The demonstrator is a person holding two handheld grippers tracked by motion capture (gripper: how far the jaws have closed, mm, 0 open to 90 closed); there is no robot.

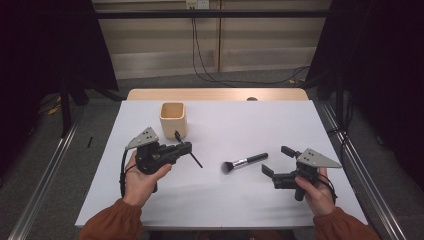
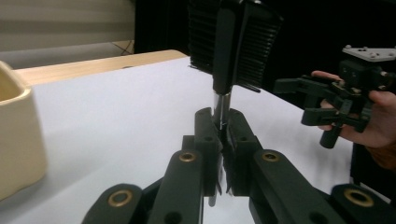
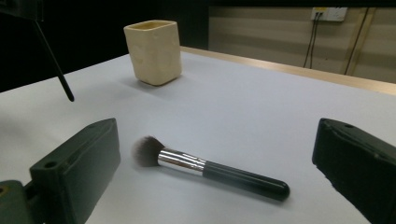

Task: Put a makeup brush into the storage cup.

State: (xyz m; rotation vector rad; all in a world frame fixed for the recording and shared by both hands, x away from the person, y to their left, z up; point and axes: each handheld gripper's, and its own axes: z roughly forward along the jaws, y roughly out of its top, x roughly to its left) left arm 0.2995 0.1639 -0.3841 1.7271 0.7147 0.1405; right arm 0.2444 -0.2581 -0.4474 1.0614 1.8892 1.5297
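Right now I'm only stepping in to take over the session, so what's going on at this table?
A person holds tongs in each hand over a white table. The left tongs are shut on a thin black makeup tool with a comb-like head, held near the cream square cup. The right tongs are open and aimed at a makeup brush lying flat on the table, not touching it. The cup stands upright.

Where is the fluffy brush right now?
In the high view the fluffy brush lies flat on the white table, right of centre, between the two grippers and just ahead of the open right gripper.
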